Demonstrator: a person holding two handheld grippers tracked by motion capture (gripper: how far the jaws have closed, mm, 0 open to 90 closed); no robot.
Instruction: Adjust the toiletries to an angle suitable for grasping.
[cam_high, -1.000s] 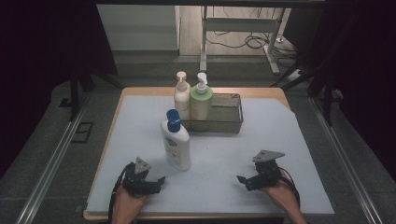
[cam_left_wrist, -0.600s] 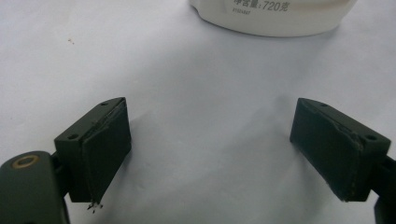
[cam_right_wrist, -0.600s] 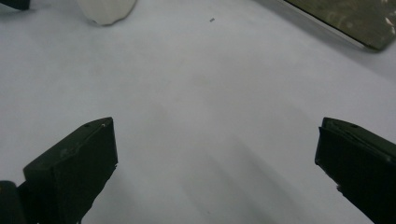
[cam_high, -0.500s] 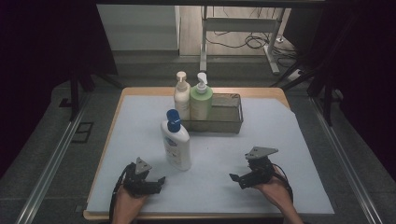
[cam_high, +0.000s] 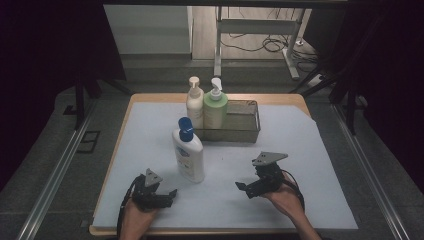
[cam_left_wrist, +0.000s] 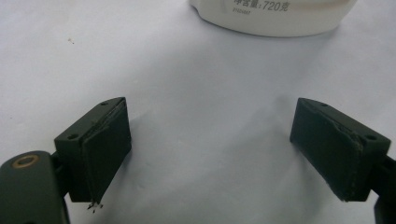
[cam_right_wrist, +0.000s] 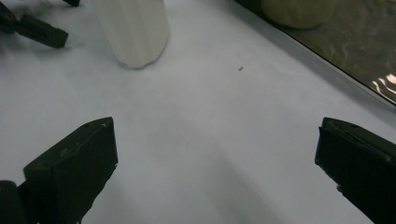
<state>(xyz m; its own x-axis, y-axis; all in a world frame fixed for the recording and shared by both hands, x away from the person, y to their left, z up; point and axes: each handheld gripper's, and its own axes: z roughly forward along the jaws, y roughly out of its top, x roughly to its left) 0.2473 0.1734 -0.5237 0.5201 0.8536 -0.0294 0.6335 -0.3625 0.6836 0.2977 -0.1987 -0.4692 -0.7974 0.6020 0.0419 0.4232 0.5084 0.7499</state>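
A white lotion bottle (cam_high: 188, 154) with a blue cap stands upright on the white mat, left of centre. Its base shows at the top of the left gripper view (cam_left_wrist: 275, 16) and at the upper left of the right gripper view (cam_right_wrist: 133, 28). My left gripper (cam_high: 170, 196) rests low on the mat in front of and just left of the bottle, open and empty (cam_left_wrist: 224, 158). My right gripper (cam_high: 244, 190) is to the bottle's right, pointing left toward it, also open with nothing between its jaws (cam_right_wrist: 210, 172). The left gripper's jaws (cam_right_wrist: 35, 28) appear far off in the right gripper view.
A metal wire basket (cam_high: 242, 131) stands behind the bottle, with a cream pump bottle (cam_high: 195, 102) and a green pump bottle (cam_high: 216, 107) at its left end. The basket's wall (cam_right_wrist: 336, 46) runs along the right gripper view's upper right. The mat (cam_high: 310, 150) covers the wooden table.
My right gripper has moved left and a little nearer, toward the white bottle. The left gripper and the bottles have stayed put.
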